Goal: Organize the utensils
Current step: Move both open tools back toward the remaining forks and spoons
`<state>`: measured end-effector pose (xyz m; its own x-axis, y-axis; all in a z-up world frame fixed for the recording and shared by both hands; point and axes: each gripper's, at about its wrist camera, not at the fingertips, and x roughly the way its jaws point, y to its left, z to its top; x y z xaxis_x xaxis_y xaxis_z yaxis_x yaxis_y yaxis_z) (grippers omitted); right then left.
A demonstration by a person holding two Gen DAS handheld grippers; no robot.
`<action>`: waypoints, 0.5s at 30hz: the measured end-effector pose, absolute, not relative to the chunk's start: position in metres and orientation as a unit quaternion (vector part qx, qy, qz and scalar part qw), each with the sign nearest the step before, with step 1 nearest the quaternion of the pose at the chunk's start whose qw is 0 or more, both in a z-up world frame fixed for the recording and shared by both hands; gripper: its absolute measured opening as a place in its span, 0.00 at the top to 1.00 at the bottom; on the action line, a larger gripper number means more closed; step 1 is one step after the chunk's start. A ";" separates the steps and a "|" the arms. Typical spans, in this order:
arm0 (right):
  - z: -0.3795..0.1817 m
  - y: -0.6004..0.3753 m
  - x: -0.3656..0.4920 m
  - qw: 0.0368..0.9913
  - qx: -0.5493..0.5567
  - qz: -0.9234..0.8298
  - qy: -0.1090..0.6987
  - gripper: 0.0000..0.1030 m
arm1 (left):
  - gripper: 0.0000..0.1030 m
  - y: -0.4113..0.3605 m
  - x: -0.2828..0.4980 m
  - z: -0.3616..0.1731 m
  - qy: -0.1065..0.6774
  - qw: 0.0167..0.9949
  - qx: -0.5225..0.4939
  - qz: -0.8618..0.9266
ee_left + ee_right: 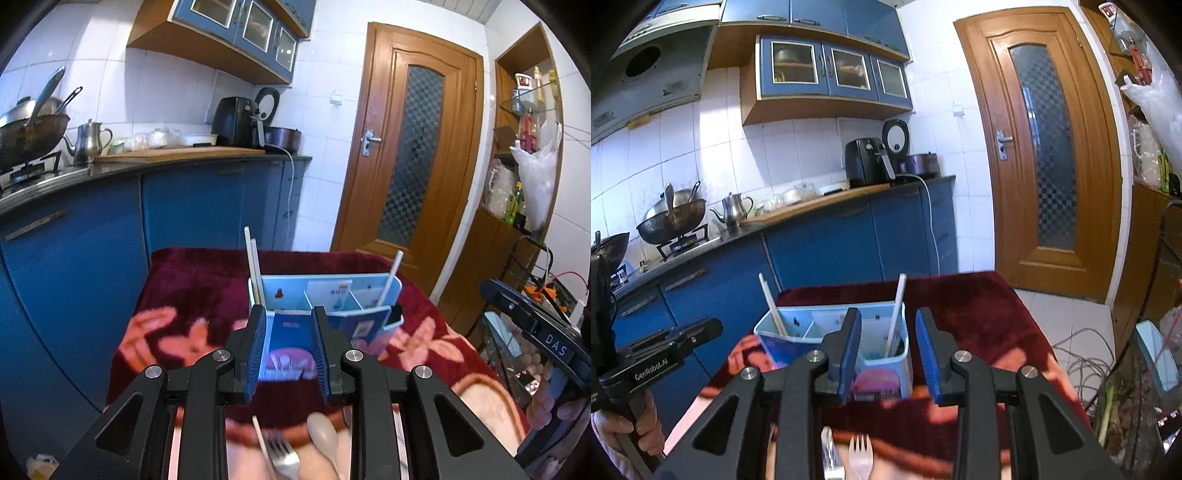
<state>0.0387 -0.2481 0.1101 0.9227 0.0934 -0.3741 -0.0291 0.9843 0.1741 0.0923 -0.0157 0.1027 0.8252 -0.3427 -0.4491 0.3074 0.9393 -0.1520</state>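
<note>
A pale-blue divided utensil holder [371,291] at frame centre on the red-blanketed tabletop [192,295] already holds white chopsticks [253,266]; a fork [282,456] and spoon [325,441] still lie at bottom centre beneath the left claw [289,347] and right claw [889,354], both released and empty.

White-tiled walls [713,147], blue cabinets [827,240], wooden door [1045,147] with patterned glass, pale tiled floor [1067,314].

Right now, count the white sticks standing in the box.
3. In the left wrist view, two sticks stand side by side at the left end of the box, and one leans at its right end. More may be hidden inside.
</note>
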 end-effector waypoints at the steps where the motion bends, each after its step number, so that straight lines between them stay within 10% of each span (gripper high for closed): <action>1: 0.109 -0.249 0.035 0.975 0.086 0.034 0.200 0.67 | 0.75 -0.015 0.090 0.103 0.245 0.954 -0.037 -0.170; 15: 0.078 -0.250 0.001 0.954 0.090 0.048 0.282 0.62 | 0.75 -0.003 0.059 0.082 0.295 0.941 -0.027 -0.164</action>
<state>0.0012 -0.2499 0.0777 0.8362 0.1433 -0.5294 -0.0414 0.9790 0.1996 0.0592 -0.0026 0.0824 0.7723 -0.3248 -0.5460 0.2932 0.9446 -0.1474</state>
